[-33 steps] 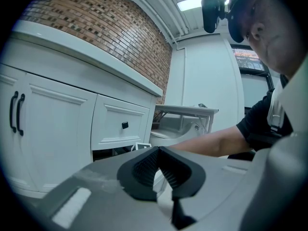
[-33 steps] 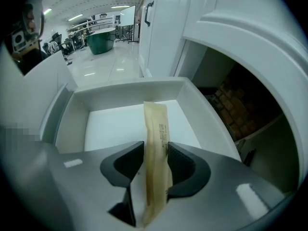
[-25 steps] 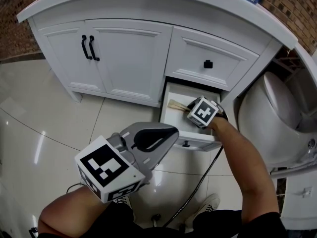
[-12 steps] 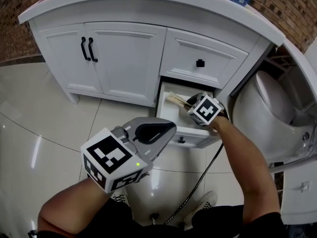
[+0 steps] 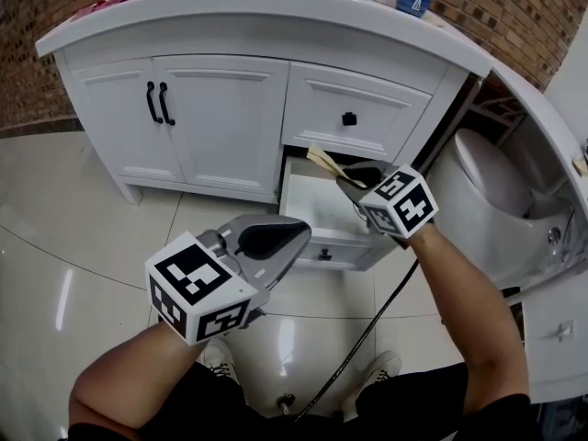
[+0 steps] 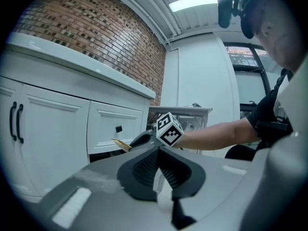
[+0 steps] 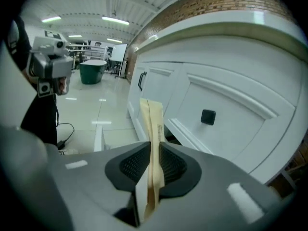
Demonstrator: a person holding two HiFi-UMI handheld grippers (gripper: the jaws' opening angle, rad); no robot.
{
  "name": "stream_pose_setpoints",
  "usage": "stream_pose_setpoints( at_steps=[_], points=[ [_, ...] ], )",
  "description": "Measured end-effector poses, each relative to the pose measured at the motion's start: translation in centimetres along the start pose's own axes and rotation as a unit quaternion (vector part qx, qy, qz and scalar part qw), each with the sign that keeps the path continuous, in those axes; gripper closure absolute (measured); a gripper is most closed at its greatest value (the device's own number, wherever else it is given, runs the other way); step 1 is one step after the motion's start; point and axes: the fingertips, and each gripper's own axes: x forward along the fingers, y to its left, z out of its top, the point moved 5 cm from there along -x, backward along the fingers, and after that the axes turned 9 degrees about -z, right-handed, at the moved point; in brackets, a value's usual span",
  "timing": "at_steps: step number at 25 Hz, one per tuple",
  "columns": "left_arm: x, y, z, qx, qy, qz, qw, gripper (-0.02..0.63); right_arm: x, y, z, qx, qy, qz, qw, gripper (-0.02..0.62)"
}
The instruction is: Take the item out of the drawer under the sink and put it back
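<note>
The tan paper packet (image 5: 322, 160) is long, thin and flat, made of two matte strips lying side by side. It is pinched edge-on between the ribbed black pads of the right gripper (image 5: 349, 176). Its free end sticks out beyond the jaws and tilts up toward the vanity. In the head view it sits over the back part of the open drawer (image 5: 305, 244), just below the front of the upper drawer (image 5: 354, 108).

The open drawer is a shallow white box pulled out from the bottom right of the white vanity cabinet (image 5: 230, 118). Its inside is plain and smooth. The upper drawer has a framed panel front with a small square black knob (image 5: 349, 118). The cabinet doors to the left have the same panelled fronts and a pair of slim black bar handles (image 5: 154, 102).

The left gripper (image 5: 296, 235) hangs lower, over the glossy pale floor tiles (image 5: 83, 219) and well apart from the drawer. Its grey shell tapers to ribbed pads pressed together with nothing between them.

A smooth white toilet (image 5: 482, 191) stands just right of the cabinet. A black cable (image 5: 367, 333) trails across the floor below the right arm. Red-brown brick wall (image 5: 514, 12) shows behind.
</note>
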Motion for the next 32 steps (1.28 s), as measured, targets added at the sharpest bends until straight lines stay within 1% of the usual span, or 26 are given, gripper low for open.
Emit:
stream_pose_setpoints(
  at_steps=[5,8,10,13,18,21,25,29,30,32],
  points=[
    [-0.4,0.1,-0.3,0.004,0.003,0.006,1.0000,0.600,-5.5,1.2,1.6,0.054,-0.068,0.010,0.996,0.532],
    [-0.4,0.3,-0.4,0.005,0.005,0.014,0.9999,0.600,-8.5,1.6,2.3,0.105,-0.106,0.017,0.989,0.532],
    [-0.3,0.1,-0.3,0.007,0.004,0.015,0.9999,0.600,-10.5,1.9,2.8,0.133,-0.122,0.021,0.983,0.532],
    [-0.2,-0.5,0.0,0.011,0.000,0.012,0.9999,0.600,-13.5,3.0,3.2,0.155,-0.130,0.031,0.979,0.532],
    [0.3,-1.2,-0.5,0.016,0.014,0.006,0.9998,0.600,-18.0,5.1,3.3,0.171,-0.155,0.042,0.972,0.532],
    [0.4,-1.6,-0.3,0.016,0.005,0.006,0.9998,0.600,-19.8,5.9,2.4,0.189,-0.167,0.042,0.967,0.532],
    [0.4,-2.2,0.5,0.023,-0.010,0.007,0.9997,0.600,-20.2,6.3,0.3,0.208,-0.164,0.038,0.964,0.532],
    [0.2,-2.1,0.5,0.020,-0.014,0.007,0.9997,0.600,-19.8,6.4,-0.8,0.246,-0.165,0.047,0.954,0.532],
    [0.2,-2.0,0.5,0.017,-0.016,0.008,0.9997,0.600,-19.8,6.6,-0.9,0.245,-0.164,0.047,0.954,0.532],
    [0.1,-1.9,0.7,0.016,-0.023,0.010,0.9996,0.600,-19.9,6.8,-1.1,0.230,-0.160,0.041,0.959,0.532]
  ],
)
